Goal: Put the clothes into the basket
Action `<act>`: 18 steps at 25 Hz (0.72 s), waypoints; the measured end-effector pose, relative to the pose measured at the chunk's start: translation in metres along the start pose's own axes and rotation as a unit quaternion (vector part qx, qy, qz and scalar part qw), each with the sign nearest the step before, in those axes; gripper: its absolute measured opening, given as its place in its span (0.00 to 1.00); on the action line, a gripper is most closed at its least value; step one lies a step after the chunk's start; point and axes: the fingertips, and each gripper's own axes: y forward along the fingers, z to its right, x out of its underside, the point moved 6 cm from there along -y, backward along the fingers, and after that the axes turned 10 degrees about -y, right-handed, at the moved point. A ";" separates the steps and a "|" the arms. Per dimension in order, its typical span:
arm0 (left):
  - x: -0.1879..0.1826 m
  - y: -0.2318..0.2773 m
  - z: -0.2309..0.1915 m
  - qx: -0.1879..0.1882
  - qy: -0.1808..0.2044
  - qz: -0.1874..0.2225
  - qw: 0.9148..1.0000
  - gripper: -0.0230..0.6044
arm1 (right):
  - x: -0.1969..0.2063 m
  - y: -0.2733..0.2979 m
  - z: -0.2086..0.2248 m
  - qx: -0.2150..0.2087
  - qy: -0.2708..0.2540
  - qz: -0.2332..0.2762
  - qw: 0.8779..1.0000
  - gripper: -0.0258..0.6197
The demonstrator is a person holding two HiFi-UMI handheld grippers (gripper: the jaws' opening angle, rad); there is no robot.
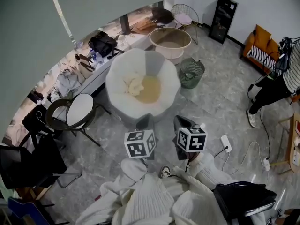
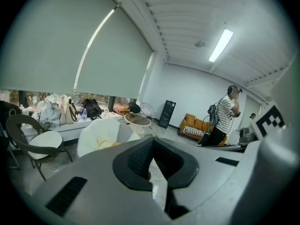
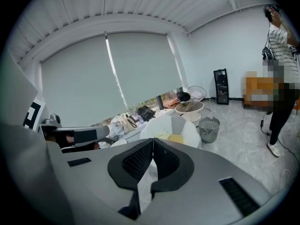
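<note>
A white fabric basket point(image 1: 117, 86) stands on the floor ahead of me, with cream and yellow clothes point(image 1: 143, 88) lying in its bottom. My left gripper point(image 1: 144, 122) and right gripper point(image 1: 182, 124) hover side by side just short of the basket's near rim. In the left gripper view the left gripper point(image 2: 152, 140) has its jaw tips touching and nothing between them, with the basket point(image 2: 101, 132) beyond. The right gripper point(image 3: 152, 141) is likewise shut and empty, pointing at the basket point(image 3: 185, 130) and its clothes point(image 3: 171, 138).
A round chair with a white seat point(image 1: 77, 110) stands left of the basket and a green wire bin point(image 1: 191, 72) right of it. Behind are a beige tub point(image 1: 170, 42) and a bench with bags point(image 1: 101, 43). A person point(image 1: 276, 86) stands far right. A power strip point(image 1: 226, 143) lies near my right.
</note>
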 end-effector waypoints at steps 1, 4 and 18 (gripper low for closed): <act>-0.003 0.009 0.003 0.000 0.001 0.000 1.000 0.04 | -0.002 0.005 0.007 -0.002 0.000 -0.001 1.000 0.08; -0.010 0.036 0.013 0.000 0.004 0.001 1.000 0.04 | -0.009 0.017 0.028 -0.007 -0.005 -0.003 1.000 0.08; -0.021 0.129 0.016 -0.009 0.001 -0.026 1.000 0.04 | -0.019 0.076 0.099 -0.007 0.018 -0.031 0.999 0.08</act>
